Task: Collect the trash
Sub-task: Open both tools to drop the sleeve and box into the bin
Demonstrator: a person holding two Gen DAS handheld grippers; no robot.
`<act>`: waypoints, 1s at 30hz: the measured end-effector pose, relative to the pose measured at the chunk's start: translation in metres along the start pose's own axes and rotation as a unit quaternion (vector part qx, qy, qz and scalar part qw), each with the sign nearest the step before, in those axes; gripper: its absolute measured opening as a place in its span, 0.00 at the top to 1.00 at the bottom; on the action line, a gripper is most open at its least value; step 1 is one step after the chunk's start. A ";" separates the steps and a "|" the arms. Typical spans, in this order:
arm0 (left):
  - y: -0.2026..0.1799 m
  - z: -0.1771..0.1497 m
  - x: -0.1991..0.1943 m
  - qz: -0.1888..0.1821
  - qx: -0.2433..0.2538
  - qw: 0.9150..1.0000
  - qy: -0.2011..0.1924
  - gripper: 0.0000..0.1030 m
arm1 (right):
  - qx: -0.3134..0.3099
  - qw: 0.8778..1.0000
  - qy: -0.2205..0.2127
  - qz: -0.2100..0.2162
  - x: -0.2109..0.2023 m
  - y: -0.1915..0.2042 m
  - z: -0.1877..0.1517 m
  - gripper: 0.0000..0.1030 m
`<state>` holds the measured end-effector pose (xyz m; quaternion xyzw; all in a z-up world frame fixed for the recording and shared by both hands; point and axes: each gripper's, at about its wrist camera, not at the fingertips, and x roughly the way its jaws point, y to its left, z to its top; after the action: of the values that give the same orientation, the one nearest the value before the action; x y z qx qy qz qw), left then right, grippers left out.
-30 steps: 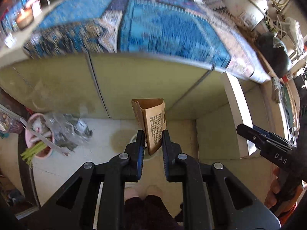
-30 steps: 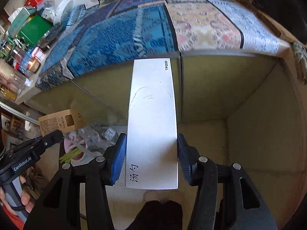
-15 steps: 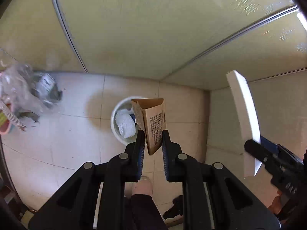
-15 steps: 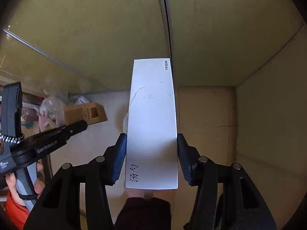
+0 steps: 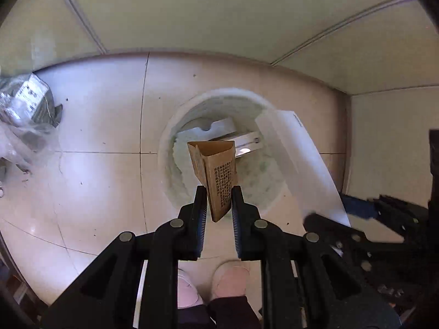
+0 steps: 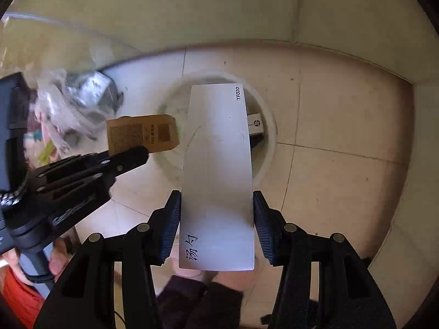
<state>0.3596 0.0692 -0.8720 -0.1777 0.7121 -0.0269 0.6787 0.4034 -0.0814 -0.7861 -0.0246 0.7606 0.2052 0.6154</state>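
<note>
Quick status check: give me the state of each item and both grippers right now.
Left gripper: shut on brown paper packet, held above the bin.
Right gripper: shut on white sleeve, over the bin.
Trash bin: open, already holding boxes.
Plastic bag: crumpled on the floor.

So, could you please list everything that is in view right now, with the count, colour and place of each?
Brown paper packet: 1, brown with black print, held over the bin.
White box: 1, long, white with black lettering, held over the bin's right side.
Trash bin: 1, white, round, on the floor below both grippers; white packaging lies inside.
Plastic bag bundle: 1, clear and grey, on the floor left of the bin.
Floor tiles: cream, with cream wall panels behind.
Left gripper: 1, black, shut on the brown paper packet.
Right gripper: 1, black, shut on the white box.
Feet: 2, in pink footwear, below the grippers.
</note>
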 end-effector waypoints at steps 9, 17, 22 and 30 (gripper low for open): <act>0.012 0.010 0.014 -0.036 -0.027 0.999 -0.006 0.77 | -0.070 0.997 0.024 -0.004 0.042 0.004 0.025 0.52; 0.012 0.008 0.016 -0.039 -0.032 0.999 0.006 0.66 | -0.083 0.996 0.011 -0.009 0.029 -0.003 0.003 0.40; 0.005 0.002 0.003 -0.034 -0.029 0.999 -0.010 0.54 | -0.075 0.997 -0.018 -0.019 0.003 -0.009 -0.006 0.40; -0.009 -0.005 -0.027 -0.009 -0.014 0.999 -0.030 0.49 | -0.044 0.995 -0.083 -0.019 -0.055 -0.009 -0.023 0.40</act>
<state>0.3574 0.0672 -0.8431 -0.1947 0.6899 -0.0178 0.6970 0.3978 -0.1093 -0.7328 -0.0492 0.6967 0.2283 0.6783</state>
